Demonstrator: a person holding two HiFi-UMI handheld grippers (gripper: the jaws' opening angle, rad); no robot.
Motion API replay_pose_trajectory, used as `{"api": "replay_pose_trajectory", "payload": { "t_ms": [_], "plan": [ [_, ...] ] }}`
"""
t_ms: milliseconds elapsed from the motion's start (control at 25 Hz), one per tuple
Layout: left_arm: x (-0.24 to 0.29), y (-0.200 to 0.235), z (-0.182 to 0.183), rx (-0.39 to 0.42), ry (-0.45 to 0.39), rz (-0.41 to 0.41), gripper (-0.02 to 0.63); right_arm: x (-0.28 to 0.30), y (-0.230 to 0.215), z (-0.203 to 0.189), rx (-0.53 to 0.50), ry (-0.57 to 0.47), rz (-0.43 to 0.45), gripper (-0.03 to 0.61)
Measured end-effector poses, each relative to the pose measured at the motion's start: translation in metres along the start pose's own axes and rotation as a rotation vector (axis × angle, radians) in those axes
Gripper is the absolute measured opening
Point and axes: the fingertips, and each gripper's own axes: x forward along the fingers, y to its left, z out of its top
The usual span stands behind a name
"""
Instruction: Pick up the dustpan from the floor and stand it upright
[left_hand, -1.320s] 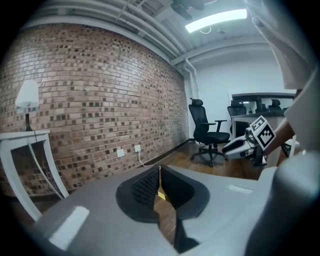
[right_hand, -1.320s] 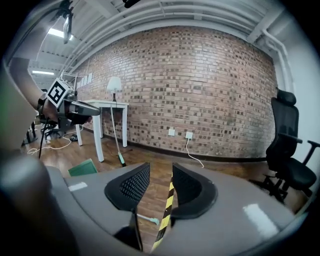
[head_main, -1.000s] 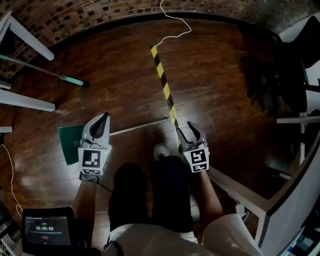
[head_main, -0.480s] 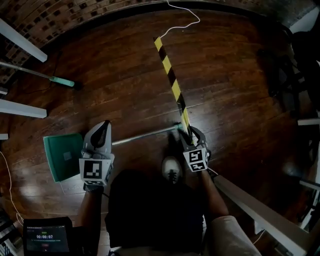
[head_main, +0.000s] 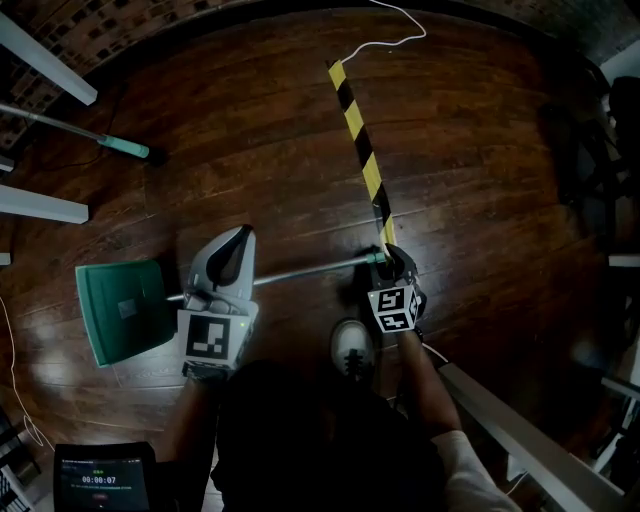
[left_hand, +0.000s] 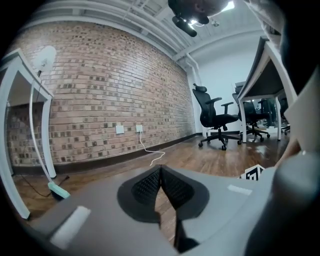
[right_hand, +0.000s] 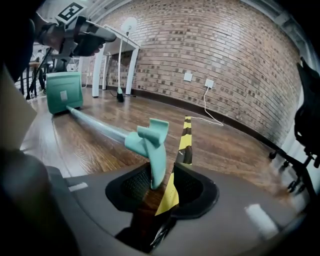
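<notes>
The person's shoe (head_main: 352, 348) stands on the wood floor (head_main: 480, 180), closest of all. Just past it, the right tool (head_main: 388, 258) is down low at the teal end (right_hand: 153, 147) of the dustpan (head_main: 122, 311). Its jaws have just been closing, but they are apart. The teal end sits between them, close to one pad, with a gap on the other side. The left tool (head_main: 241, 236) is closed tight with nothing in it. It hangs over the long handle (head_main: 300, 272), near the green pan. The dustpan lies flat on the floor, pan to the left. A yellow and black tape strip (head_main: 362, 150) runs away from the right tool. Farther off, a white cord (head_main: 395, 42) lies by the brick wall (left_hand: 100, 100).
</notes>
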Motion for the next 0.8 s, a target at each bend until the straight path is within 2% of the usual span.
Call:
{"api": "replay_pose_trajectory", "payload": {
  "t_ms": [120,240,400,600,800],
  "plan": [
    [0.000,-0.003,0.003,0.002,0.001,-0.011,0.002,-0.001,-0.003,0.001,-0.004,0.021,-0.010,0.133],
    [-0.005,-0.003,0.004,0.003,0.005,-0.014,0.002,-0.006,-0.002,0.002,-0.002,0.027,-0.018,0.094],
    [-0.011,0.006,0.012,-0.008,-0.005,0.013,0.002,-0.018,-0.006,0.012,0.013,0.024,-0.019,0.087],
    [-0.021,0.016,0.020,-0.031,-0.020,0.033,0.002,-0.034,-0.024,0.037,-0.019,0.000,-0.056,0.084],
    [-0.058,0.023,0.074,-0.088,0.004,0.075,0.002,-0.096,-0.056,0.091,-0.016,0.024,-0.102,0.080]
  ]
}}
